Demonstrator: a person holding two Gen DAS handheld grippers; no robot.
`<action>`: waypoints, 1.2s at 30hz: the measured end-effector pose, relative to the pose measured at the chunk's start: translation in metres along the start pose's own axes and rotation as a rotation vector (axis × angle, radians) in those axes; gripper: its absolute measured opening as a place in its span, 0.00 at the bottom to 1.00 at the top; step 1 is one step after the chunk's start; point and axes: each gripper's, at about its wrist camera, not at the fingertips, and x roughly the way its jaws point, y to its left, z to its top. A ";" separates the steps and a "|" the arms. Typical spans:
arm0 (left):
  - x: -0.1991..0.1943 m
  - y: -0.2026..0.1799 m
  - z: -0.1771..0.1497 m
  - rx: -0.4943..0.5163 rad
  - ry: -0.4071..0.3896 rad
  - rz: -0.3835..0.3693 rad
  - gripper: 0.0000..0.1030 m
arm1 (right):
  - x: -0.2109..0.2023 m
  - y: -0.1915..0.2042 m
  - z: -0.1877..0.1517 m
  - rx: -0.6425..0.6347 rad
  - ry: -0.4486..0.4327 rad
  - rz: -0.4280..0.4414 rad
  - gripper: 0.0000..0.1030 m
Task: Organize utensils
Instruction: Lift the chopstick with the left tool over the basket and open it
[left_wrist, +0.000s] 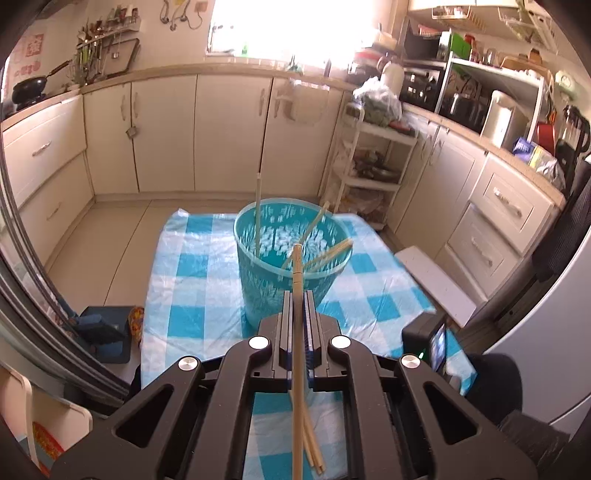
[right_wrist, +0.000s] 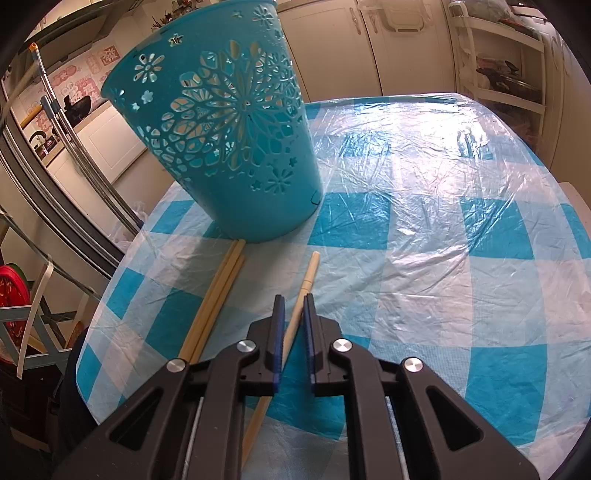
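My left gripper (left_wrist: 296, 295) is shut on a pale chopstick (left_wrist: 297, 332) and holds it above the table, its tip near the rim of the teal basket (left_wrist: 266, 280). Several chopsticks (left_wrist: 325, 254) stand in the basket. More chopsticks (left_wrist: 312, 446) lie on the table below. In the right wrist view my right gripper (right_wrist: 294, 300) is low over the checked cloth, its jaws close around a pale chopstick (right_wrist: 309, 273) that lies on the cloth. Two more chopsticks (right_wrist: 218, 295) lie to its left, by the foot of the teal basket (right_wrist: 229, 122).
A blue and white checked plastic cloth (right_wrist: 424, 240) covers the table. Kitchen cabinets (left_wrist: 166, 133) stand beyond it, a white shelf trolley (left_wrist: 369, 162) at the right. A folding chair (right_wrist: 33, 325) stands off the table's left edge.
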 end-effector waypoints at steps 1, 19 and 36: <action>-0.004 0.000 0.005 -0.005 -0.023 -0.006 0.05 | 0.000 0.000 0.000 -0.002 0.000 0.003 0.12; 0.031 0.004 0.103 -0.090 -0.373 -0.002 0.05 | 0.004 0.016 -0.001 -0.080 0.009 0.037 0.38; 0.119 0.012 0.110 -0.069 -0.363 0.128 0.05 | 0.000 0.009 -0.001 -0.047 0.006 0.072 0.39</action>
